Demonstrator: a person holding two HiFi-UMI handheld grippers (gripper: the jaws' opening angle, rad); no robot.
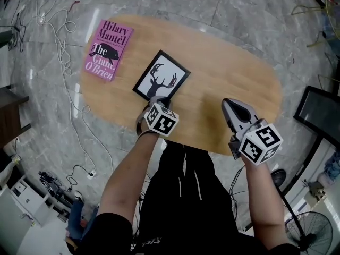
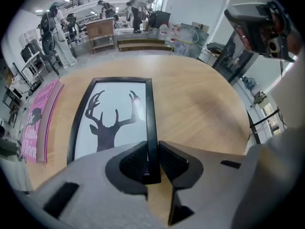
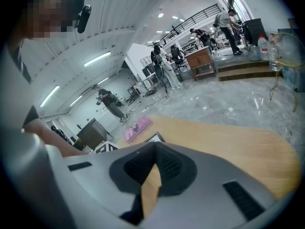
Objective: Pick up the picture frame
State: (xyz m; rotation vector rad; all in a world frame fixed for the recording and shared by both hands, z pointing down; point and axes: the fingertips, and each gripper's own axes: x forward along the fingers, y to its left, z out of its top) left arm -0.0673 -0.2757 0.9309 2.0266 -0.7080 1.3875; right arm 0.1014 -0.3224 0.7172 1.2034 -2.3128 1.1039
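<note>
A black picture frame [image 1: 161,76] with a stag silhouette lies flat on the oval wooden table [image 1: 228,73]. My left gripper [image 1: 158,99] stands steeply over the frame's near end. In the left gripper view, the left gripper [image 2: 152,149] has both pads pressed on the frame's black right rail [image 2: 150,113], one on each side. My right gripper [image 1: 229,104] hovers over the table's near right part, apart from the frame. Its jaw tips meet with nothing between them in the right gripper view [image 3: 155,156]. That view also shows a corner of the frame [image 3: 155,138].
A pink book [image 1: 108,49] lies at the table's far left, beside the frame [image 2: 40,123]. White cables [image 1: 64,52] trail over the marble floor to the left. A dark flat panel [image 1: 319,110] stands to the right, and a fan [image 1: 311,232] at the lower right.
</note>
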